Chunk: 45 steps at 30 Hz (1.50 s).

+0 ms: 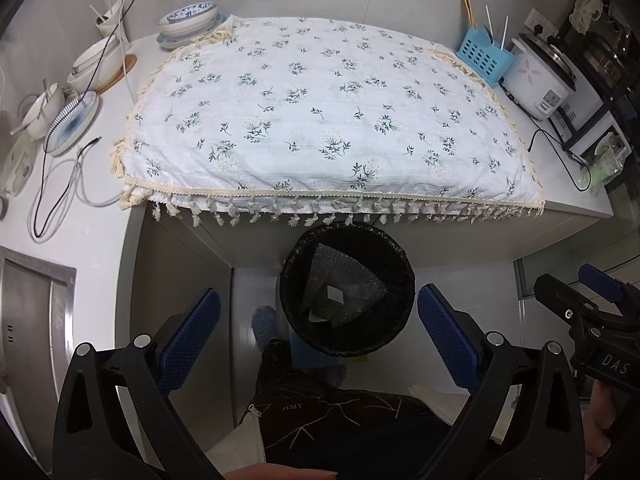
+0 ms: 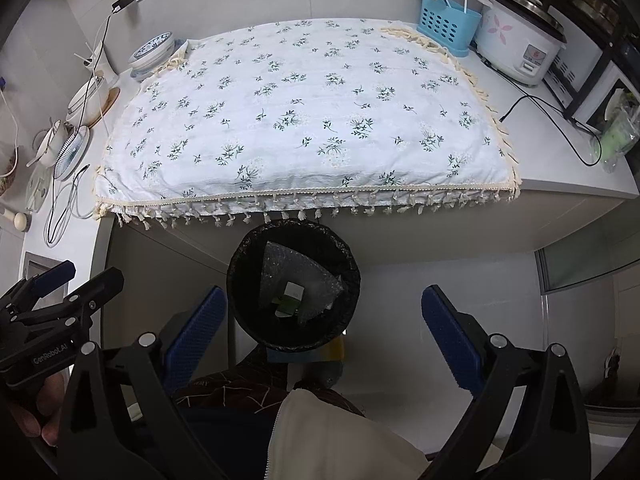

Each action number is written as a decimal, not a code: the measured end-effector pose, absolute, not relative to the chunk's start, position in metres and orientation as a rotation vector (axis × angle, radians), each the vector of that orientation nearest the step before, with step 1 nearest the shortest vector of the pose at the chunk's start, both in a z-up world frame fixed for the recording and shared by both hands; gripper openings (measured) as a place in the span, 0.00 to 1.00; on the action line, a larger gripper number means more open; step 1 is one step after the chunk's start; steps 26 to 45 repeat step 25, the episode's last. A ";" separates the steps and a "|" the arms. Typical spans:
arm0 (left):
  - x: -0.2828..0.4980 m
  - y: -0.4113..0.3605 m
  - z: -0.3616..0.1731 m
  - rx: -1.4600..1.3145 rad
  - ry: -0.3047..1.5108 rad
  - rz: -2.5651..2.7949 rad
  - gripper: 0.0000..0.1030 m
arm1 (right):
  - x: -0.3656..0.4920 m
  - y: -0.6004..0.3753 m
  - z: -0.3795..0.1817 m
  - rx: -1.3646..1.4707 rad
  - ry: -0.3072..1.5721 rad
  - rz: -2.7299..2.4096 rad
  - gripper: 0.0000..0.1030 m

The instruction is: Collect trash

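Observation:
A black trash bin [image 1: 347,344] with a black liner stands on the floor below the counter's front edge; it also shows in the right wrist view [image 2: 294,336]. Inside lie a sheet of bubble wrap [image 1: 348,280] [image 2: 280,268] and small paper scraps [image 2: 292,298]. My left gripper [image 1: 318,338] is open and empty, held above the bin. My right gripper [image 2: 322,338] is open and empty, also above the bin. Each gripper shows at the edge of the other's view, the right one [image 1: 592,304] and the left one [image 2: 60,288].
A floral white cloth [image 1: 320,120] with tassels covers the counter. Bowls and plates [image 1: 188,20] stand at the left with loose cables [image 1: 60,184]. A blue utensil holder [image 1: 484,58], rice cooker [image 1: 540,76] and green bag [image 2: 616,136] are at the right. A sink [image 1: 32,320] is at left.

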State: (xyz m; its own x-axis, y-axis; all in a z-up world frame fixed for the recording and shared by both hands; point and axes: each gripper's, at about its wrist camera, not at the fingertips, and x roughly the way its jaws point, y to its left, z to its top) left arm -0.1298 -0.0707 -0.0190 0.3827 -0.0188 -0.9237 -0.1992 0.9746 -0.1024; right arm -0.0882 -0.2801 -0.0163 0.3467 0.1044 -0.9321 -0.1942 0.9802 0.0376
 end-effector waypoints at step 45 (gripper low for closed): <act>-0.130 -0.071 -0.020 -0.213 1.183 0.111 0.94 | -0.089 -0.280 -0.017 -0.096 1.199 0.206 0.92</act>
